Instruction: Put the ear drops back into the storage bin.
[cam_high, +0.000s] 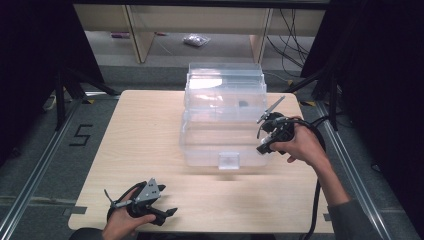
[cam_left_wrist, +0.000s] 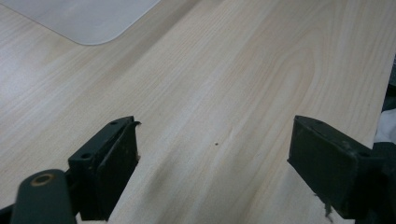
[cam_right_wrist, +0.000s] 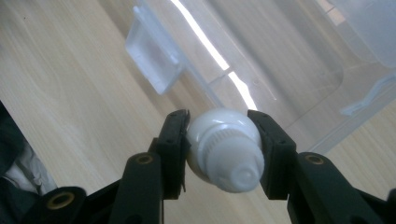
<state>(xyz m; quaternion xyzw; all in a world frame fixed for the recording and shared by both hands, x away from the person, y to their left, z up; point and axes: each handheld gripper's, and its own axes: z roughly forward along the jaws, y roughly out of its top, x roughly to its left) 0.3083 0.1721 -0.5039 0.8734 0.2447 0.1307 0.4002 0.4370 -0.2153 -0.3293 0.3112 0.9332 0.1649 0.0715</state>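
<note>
Above bin (cam_right_wrist: 299, 60) front rim: right claw (cam_right_wrist: 219, 154) clamps white bottle (cam_right_wrist: 224, 154).

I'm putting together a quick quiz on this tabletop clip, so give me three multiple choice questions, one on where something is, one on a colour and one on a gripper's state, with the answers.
1. Where is the clear plastic box?
A. on the floor
B. on the wooden table
C. in the left gripper

2. What colour is the small ridged object in the right gripper?
A. white
B. red
C. black

3. How does the left gripper stand?
A. shut on the box
B. shut on a cloth
C. open, nothing between its jaws

Answers: 1 B, the high view shows it on the tabletop. 2 A, it shows white between the black jaws. 3 C, bare wood shows between the spread jaws.
</note>
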